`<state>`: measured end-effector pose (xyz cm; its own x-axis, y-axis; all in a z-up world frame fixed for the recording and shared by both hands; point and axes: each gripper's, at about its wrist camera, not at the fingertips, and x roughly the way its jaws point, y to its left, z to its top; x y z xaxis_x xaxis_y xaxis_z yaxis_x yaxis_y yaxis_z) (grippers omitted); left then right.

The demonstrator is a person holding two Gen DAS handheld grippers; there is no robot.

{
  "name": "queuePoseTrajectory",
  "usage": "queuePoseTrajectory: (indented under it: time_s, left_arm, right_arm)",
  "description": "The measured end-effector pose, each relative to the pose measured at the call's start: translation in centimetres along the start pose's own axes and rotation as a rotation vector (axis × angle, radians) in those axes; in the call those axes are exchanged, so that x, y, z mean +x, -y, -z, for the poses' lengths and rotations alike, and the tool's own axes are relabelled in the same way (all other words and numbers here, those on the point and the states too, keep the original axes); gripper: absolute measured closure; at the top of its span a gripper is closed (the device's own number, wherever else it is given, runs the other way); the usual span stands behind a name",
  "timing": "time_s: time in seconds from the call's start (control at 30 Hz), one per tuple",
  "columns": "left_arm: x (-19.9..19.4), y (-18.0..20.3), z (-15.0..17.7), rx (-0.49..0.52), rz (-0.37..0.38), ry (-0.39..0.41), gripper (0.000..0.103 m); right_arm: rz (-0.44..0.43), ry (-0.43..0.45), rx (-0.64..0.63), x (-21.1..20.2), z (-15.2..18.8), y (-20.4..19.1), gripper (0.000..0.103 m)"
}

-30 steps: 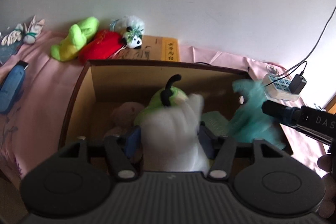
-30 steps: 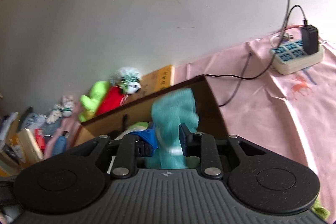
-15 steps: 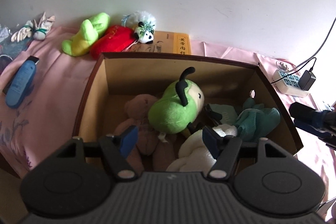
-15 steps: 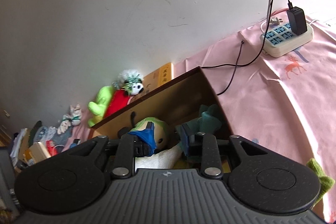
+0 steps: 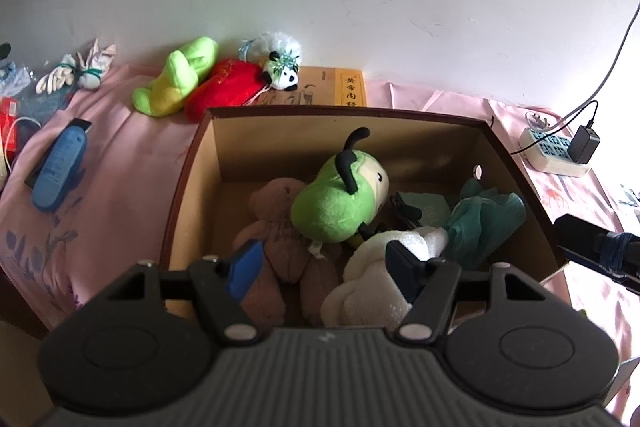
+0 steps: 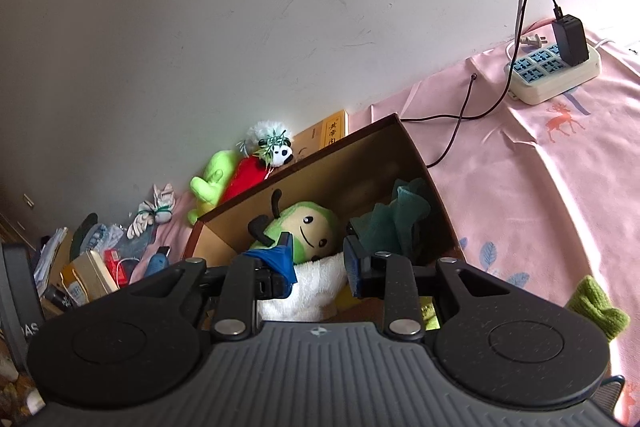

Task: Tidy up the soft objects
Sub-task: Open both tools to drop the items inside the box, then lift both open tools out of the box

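**Soft Goods, Box Lot: Partly Filled**

Container: open brown cardboard box (image 5: 192, 163) on pink cloth, near the white wall.

Contents:
- Brown teddy bear (image 5: 276, 227), left.
- Lime-green plush doll with black antennae (image 5: 336, 211), lying on the bear.
- White fluffy towel (image 5: 372, 291), near side.
- Teal gauzy cloth (image 5: 484, 219), against the right wall.

Outstanding, far left behind the box:
- Yellow-green plush (image 5: 176, 83).
- Red plush cushion (image 5: 224, 91).
- Small panda plush (image 5: 282, 73).

A green knitted piece (image 6: 596, 307) lies on the cloth to the right.

Tools: left tool (image 5: 324, 263) wide open and empty above the box. Right tool (image 6: 318, 259) narrowly parted, gripping nothing.

Handling: the step looks like fetching the next piece. Clear the box rim first. Take each plush across its body, since pinched fluff would likely slip.
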<state>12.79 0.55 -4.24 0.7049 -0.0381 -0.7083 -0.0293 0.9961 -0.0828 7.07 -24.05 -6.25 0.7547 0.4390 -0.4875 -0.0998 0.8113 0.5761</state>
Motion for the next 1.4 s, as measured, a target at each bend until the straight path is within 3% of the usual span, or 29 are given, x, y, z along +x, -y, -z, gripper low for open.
queuePoseTrajectory:
  time_s: [0.43,0.83,1.4]
  left_arm:
    - [-1.8,0.6,1.0,0.025,-0.022,-0.01,0.035]
    - [-3.7,1.1,3.2,0.053,-0.069,-0.016,0.035]
    - [-4.5,1.9,7.8,0.075,-0.054,-0.086,0.034]
  right_arm:
    - [-0.013,0.011,-0.015,-2.3,0.9,0.0,0.092]
    - [-0.091,-0.025,0.001,-3.8,2.5,0.4,0.091]
    - [-0.108,-0.07,-0.132,-7.0,5.2,1.6,0.091]
